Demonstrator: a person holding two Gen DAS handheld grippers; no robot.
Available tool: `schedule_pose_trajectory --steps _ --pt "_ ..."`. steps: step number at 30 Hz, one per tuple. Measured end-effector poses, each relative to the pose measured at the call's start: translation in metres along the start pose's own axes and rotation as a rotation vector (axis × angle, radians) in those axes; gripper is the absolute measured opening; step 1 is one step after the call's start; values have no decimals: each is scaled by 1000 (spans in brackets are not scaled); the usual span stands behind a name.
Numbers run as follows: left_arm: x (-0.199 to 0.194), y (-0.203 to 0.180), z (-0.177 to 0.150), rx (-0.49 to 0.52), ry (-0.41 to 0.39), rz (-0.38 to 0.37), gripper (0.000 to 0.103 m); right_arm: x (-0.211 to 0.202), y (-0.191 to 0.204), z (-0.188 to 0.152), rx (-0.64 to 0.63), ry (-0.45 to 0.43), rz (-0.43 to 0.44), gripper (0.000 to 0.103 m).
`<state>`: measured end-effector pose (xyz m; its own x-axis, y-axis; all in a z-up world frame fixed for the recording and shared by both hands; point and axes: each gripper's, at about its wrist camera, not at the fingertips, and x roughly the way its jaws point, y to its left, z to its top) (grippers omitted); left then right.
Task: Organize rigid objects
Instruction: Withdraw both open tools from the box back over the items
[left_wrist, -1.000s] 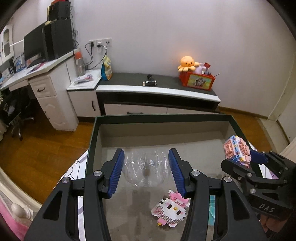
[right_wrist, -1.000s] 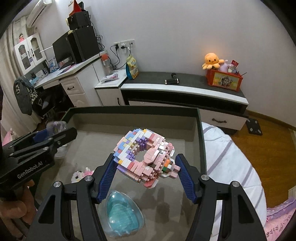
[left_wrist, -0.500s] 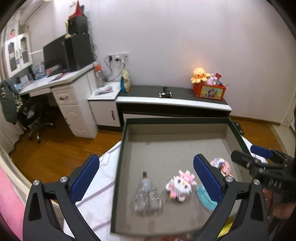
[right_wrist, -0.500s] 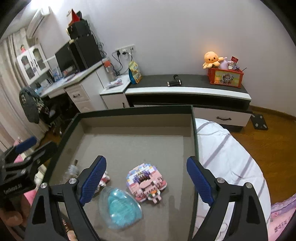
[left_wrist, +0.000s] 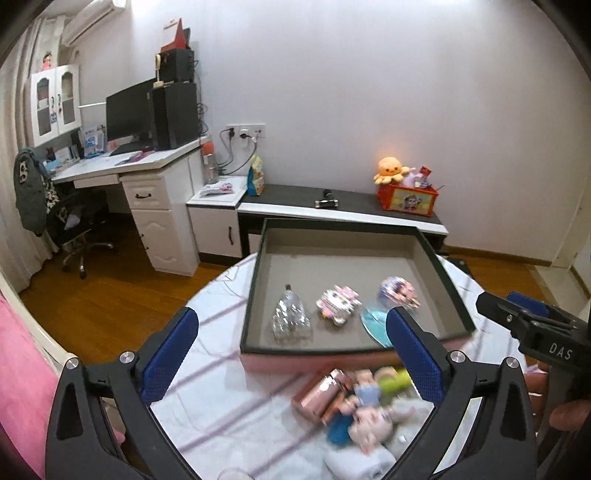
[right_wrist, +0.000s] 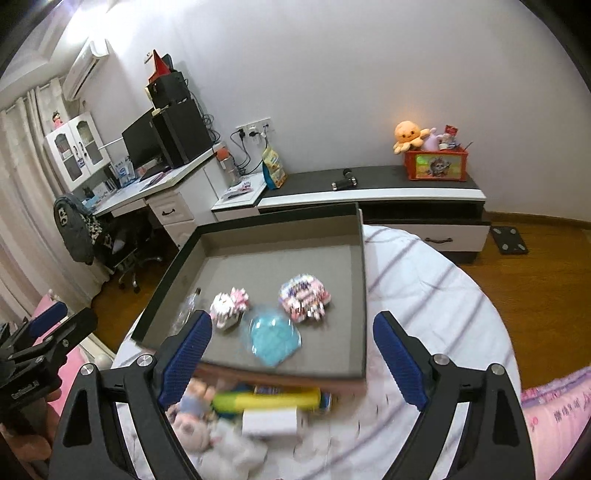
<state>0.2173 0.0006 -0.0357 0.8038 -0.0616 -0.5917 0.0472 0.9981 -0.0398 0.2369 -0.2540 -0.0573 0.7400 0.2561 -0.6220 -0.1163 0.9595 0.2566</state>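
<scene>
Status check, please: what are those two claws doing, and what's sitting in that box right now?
Left gripper and right gripper open, empty. Box holds clear bottle, two brick figures, blue shell. Toy pile outside box.

Both wrist cameras look forward and down from near the bed's near side; both views share the tray and far wall.
</scene>
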Motion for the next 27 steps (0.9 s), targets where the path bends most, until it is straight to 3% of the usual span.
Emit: schedule_pose_trajectory --steps 14,27 --pt "-70 5 -30 0 -59 -54 103 -78 29 -50 -17 -79 -124 91" --pt "-95 11 -57 -20 -71 -59 103 -93 48 -69 -80 -79 -130 91"
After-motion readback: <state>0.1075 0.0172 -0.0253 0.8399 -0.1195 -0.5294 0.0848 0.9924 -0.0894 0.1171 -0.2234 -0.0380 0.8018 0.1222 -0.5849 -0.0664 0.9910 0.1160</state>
